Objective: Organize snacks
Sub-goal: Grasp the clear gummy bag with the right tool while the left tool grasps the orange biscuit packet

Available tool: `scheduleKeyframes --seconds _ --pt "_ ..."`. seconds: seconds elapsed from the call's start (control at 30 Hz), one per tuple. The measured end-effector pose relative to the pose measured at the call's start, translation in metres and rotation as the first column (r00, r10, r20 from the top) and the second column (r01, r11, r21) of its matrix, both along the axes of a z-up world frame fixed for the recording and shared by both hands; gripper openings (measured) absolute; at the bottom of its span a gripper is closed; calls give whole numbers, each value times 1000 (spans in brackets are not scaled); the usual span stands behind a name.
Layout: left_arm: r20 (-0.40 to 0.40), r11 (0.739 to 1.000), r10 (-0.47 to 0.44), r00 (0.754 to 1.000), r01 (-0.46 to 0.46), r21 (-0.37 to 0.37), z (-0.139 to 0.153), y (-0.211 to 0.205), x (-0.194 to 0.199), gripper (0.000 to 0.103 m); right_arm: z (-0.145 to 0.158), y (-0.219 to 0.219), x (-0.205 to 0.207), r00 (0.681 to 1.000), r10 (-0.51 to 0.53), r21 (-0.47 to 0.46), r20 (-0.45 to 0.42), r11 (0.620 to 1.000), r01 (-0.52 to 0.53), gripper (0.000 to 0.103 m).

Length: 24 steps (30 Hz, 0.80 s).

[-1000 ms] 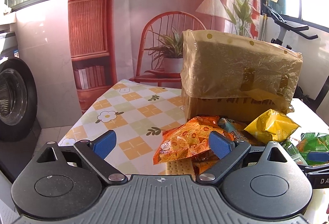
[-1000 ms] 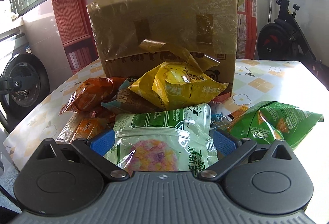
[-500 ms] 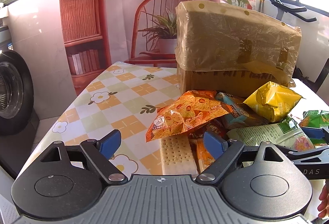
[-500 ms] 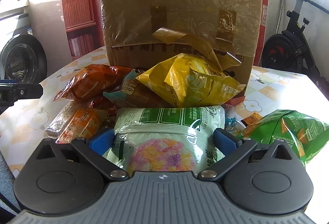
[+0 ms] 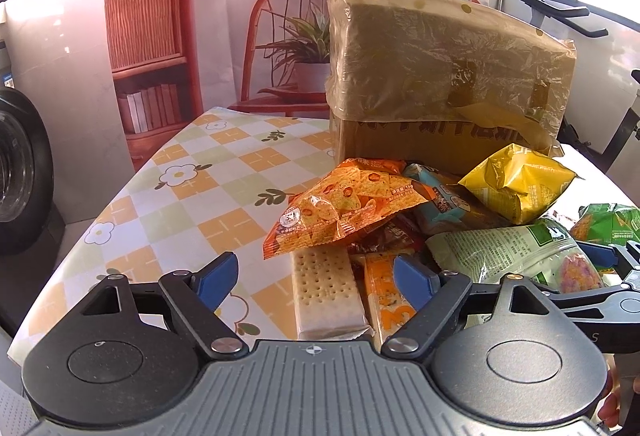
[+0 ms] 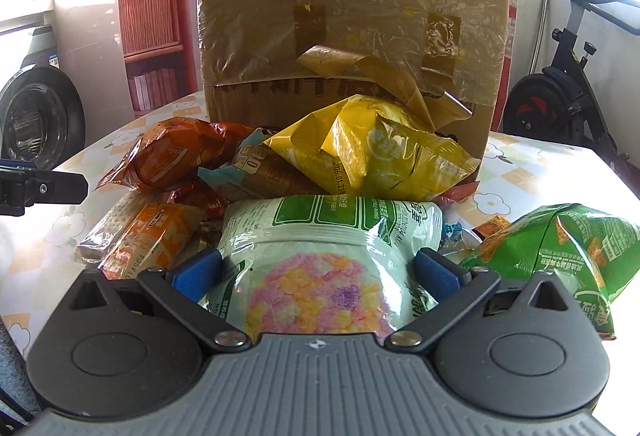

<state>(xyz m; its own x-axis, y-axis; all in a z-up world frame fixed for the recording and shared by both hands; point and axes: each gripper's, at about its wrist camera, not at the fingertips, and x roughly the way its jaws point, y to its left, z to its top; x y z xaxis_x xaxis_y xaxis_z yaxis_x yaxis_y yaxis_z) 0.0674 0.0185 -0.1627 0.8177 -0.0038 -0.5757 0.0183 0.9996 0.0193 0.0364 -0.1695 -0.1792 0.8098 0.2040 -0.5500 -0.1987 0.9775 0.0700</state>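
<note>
A heap of snack packs lies on the flowered table (image 5: 200, 196) in front of a taped cardboard box (image 5: 440, 76). My left gripper (image 5: 314, 281) hangs low over the heap's left end, its jaws closing. A pale cracker pack (image 5: 324, 288) and an orange pack (image 5: 384, 296) lie between them, and the left pad stands apart from both. An orange chip bag (image 5: 344, 208) rests just beyond. My right gripper (image 6: 316, 273) straddles a green-and-white pouch (image 6: 320, 236), which lies uncrumpled between the pads. Behind it sits a yellow bag (image 6: 380, 152).
A green bag (image 6: 560, 248) lies to the right of the pouch. The table edge (image 5: 80, 276) drops off at the left towards a washing machine (image 5: 20, 176). An exercise bike (image 6: 560, 96) stands behind at the right. A fingertip (image 5: 608, 412) shows at the lower right.
Both grippers have sunk closer to the heap. The left jaws have narrowed, and the cracker pack has come into view between them. The pouch has stayed between the right pads.
</note>
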Motion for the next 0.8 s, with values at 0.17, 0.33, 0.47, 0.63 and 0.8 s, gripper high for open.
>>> scheduleKeyframes --seconds 0.17,0.33,0.47,0.63,0.8 --pt "2 1000 -10 1000 10 -3 1 -1 -2 85 1 -2 -2 1000 11 0 4 1000 -11 103" --pt "0 1000 0 1000 0 -12 1 1 -3 85 10 -5 -7 1000 13 25 21 1000 -13 100" --pt "-6 1000 3 1000 -3 -8 1 1 -3 85 17 -7 -18 997 3 18 80 1000 -4 98" --pt "-10 1000 -9 1000 9 8 0 -3 -4 85 7 -10 -16 999 -19 44 45 999 17 100" --pt "-25 1000 -16 1000 17 12 -3 -5 -3 85 -2 -6 -17 998 -18 33 60 999 16 103"
